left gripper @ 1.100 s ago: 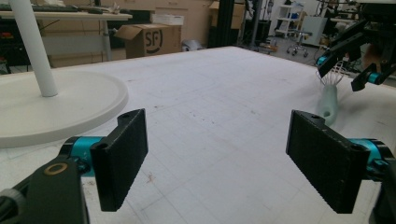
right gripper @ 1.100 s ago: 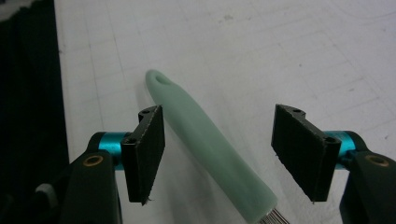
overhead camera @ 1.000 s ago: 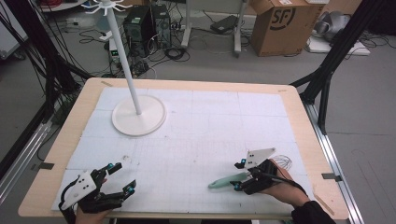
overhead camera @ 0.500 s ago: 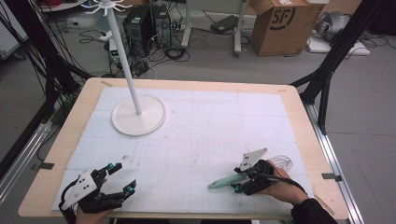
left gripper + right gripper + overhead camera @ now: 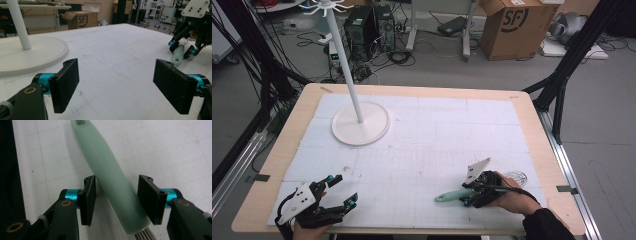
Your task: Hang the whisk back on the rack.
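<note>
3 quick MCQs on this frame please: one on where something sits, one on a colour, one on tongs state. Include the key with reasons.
1. Where does the white stand sit on the table?
A. far left part
B. near right corner
C. dead centre

2. What colour is the whisk handle?
A. red
B. pale green
C. black

3. How do the right tongs stand?
A. clamped tight on the handle
B. wide open over bare table
C. jaws on either side of the handle, gaps showing

Key:
1 A: the high view shows its round base at far left.
2 B: the right gripper view shows a pale green handle.
3 C: in that view a gap shows between each jaw and the handle.

The left tongs are open, holding nothing.
</note>
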`<action>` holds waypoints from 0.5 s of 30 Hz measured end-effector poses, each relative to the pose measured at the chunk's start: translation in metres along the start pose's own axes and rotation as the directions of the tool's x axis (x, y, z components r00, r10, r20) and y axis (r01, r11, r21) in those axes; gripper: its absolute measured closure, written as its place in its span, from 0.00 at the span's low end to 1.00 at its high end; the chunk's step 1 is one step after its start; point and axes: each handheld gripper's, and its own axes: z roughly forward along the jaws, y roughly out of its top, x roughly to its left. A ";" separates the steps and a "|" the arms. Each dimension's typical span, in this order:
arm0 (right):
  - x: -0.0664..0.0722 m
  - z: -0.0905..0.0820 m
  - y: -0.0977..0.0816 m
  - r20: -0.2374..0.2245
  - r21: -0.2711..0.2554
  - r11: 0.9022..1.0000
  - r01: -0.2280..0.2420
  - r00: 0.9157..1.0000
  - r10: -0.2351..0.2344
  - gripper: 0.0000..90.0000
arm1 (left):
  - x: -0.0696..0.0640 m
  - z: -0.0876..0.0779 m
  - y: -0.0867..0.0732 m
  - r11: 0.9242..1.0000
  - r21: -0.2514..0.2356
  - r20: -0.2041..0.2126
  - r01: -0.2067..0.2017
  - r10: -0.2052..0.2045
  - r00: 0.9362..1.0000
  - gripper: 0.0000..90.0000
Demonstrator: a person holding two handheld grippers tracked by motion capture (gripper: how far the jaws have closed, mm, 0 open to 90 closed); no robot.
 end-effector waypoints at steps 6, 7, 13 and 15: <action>-0.003 0.001 0.011 -0.025 0.073 0.996 0.042 0.999 -0.040 0.64 | 0.000 -0.001 0.000 1.000 0.000 -0.002 0.002 -0.002 1.000 0.24; -0.003 0.000 0.012 -0.023 0.079 0.996 0.043 0.999 -0.042 0.66 | 0.000 -0.001 0.000 1.000 -0.001 -0.002 0.003 -0.003 1.000 0.24; -0.007 0.000 0.014 -0.037 0.075 0.996 0.038 0.999 -0.035 0.77 | 0.000 -0.001 0.000 1.000 -0.001 0.003 0.003 -0.003 1.000 0.24; -0.006 0.000 0.014 -0.030 0.072 0.996 0.045 0.999 -0.043 0.77 | 0.000 0.000 0.000 1.000 -0.003 0.002 0.003 -0.003 1.000 0.24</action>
